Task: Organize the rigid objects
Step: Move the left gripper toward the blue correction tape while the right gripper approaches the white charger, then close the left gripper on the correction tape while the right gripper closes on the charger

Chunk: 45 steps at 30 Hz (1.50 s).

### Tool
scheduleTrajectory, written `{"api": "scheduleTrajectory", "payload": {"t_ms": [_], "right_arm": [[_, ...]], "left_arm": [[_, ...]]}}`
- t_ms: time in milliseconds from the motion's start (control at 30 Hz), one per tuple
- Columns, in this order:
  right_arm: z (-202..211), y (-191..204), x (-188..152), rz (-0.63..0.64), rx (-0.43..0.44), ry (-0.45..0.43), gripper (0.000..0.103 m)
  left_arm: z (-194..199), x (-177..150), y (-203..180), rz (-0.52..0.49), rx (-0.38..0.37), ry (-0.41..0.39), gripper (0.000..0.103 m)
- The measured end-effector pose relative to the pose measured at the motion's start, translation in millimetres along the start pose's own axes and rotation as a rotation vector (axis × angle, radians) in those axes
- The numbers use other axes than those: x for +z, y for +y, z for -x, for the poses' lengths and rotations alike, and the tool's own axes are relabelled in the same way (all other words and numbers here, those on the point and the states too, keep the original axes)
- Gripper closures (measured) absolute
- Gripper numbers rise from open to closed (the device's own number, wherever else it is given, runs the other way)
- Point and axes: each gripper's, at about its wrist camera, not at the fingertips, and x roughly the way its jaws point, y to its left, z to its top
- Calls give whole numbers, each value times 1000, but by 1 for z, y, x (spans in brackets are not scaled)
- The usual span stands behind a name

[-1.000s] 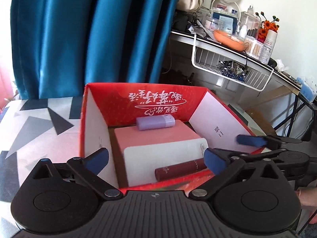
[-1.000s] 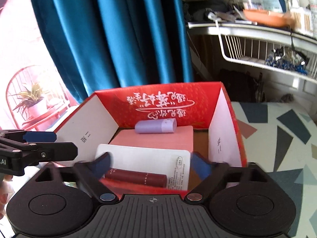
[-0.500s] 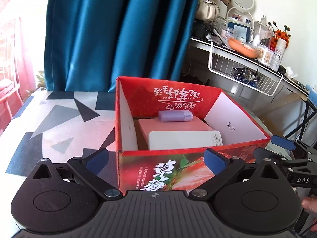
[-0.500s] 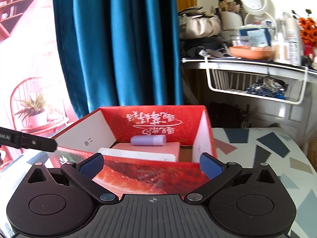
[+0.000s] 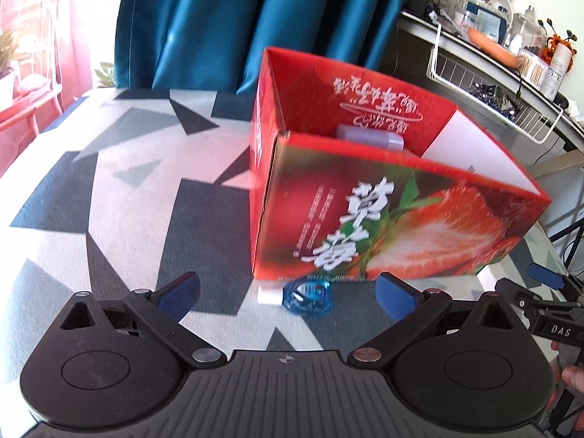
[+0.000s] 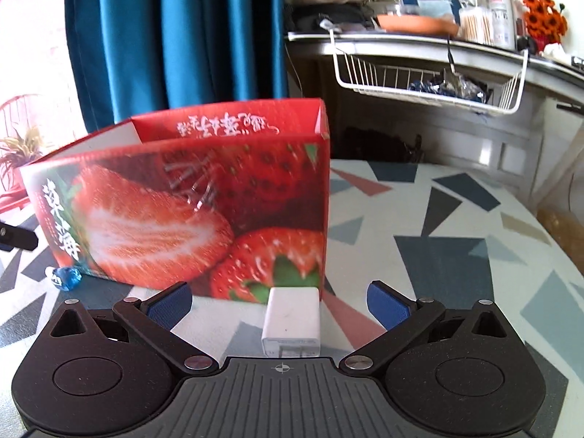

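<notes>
A red strawberry-print box (image 5: 383, 226) (image 6: 189, 219) stands open-topped on the patterned table. A lilac tube (image 5: 368, 138) shows inside it over the front wall. A small blue clear bottle with a white cap (image 5: 303, 294) (image 6: 65, 277) lies on the table against the box's front. It sits between the fingers of my left gripper (image 5: 288, 294), which is open and not touching it. A white plug adapter (image 6: 292, 323) lies by the box's right corner, between the fingers of my open right gripper (image 6: 279, 303). The right gripper's tip (image 5: 545, 281) shows at the left wrist view's edge.
The table (image 5: 120, 197) (image 6: 456, 226) has a grey, white and pink geometric top. A blue curtain (image 5: 255, 18) hangs behind it. At the right a cluttered shelf with a white wire basket (image 6: 430, 80) stands beyond the table. A potted plant (image 6: 18, 149) sits far left.
Both grippers have pulled back from above the box and dropped low to the table. The box's inside is mostly out of sight now; the blue bottle and white adapter have come into view.
</notes>
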Motion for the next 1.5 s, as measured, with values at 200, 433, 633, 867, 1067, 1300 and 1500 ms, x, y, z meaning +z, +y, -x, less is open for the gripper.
{"api": "scheduleTrajectory", "payload": {"t_ms": [200,433,633,867,1067,1300,1500], "right_arm": [[-16,2,-6,18,-9,66,17],[-32,-1,-4,-11,-24,118,32],[-35,3,-4,29,-15,107,51],[-32,12,-7,83,24,99,70],[-33,13,-6,87,19,100,70],[-33,13,-7,87,13,100,68],[-23,7,-8,42,1,121,50]], "left_arm": [[-10,-10,-1,-4,-3,23,0],[-20,-15,-7,-56,17,12,2],[-36,-16,-14,-73,16,22,12],[-37,-19,-19,-110,52,9,13],[-31,-24,-22,-124,62,-7,24],[-24,-26,-15,-111,15,-29,44],[-19,-29,-13,-87,3,-29,44]]}}
